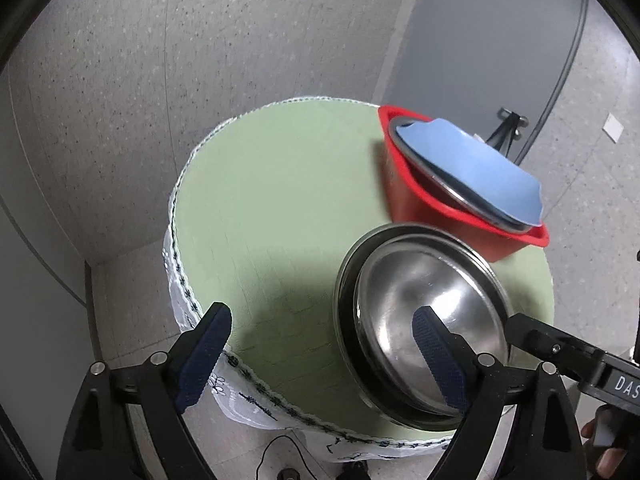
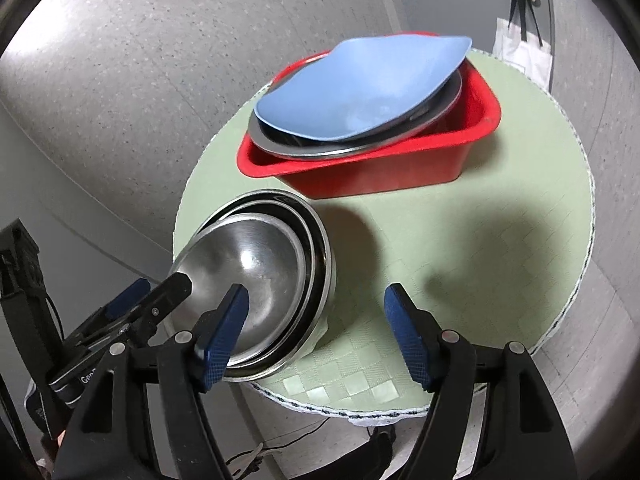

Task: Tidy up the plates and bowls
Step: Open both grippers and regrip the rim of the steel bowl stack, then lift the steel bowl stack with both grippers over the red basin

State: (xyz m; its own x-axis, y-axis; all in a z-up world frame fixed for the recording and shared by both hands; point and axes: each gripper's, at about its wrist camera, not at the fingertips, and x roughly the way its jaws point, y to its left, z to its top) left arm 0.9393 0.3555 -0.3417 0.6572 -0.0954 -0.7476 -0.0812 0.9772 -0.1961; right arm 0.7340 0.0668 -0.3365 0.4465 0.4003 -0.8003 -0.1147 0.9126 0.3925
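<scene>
A stack of nested steel bowls (image 1: 420, 312) (image 2: 264, 276) stands on the round green table (image 1: 280, 208) (image 2: 480, 240). A red tub (image 1: 404, 184) (image 2: 384, 168) behind it holds steel plates (image 2: 352, 142) with a blue plate (image 1: 468, 164) (image 2: 360, 88) on top, tilted. My left gripper (image 1: 324, 356) is open, its right finger over the bowls' inside. My right gripper (image 2: 316, 332) is open, its left finger over the bowl stack's near rim. Each gripper shows at the edge of the other's view.
The table has a white lace-edged cloth (image 1: 180, 280) and stands on a speckled grey floor (image 1: 120, 80). A grey door (image 1: 492, 32) and a tripod foot (image 1: 508, 128) are behind. A white bag (image 2: 520, 56) hangs beyond the table. A cable (image 1: 276, 452) lies on the floor.
</scene>
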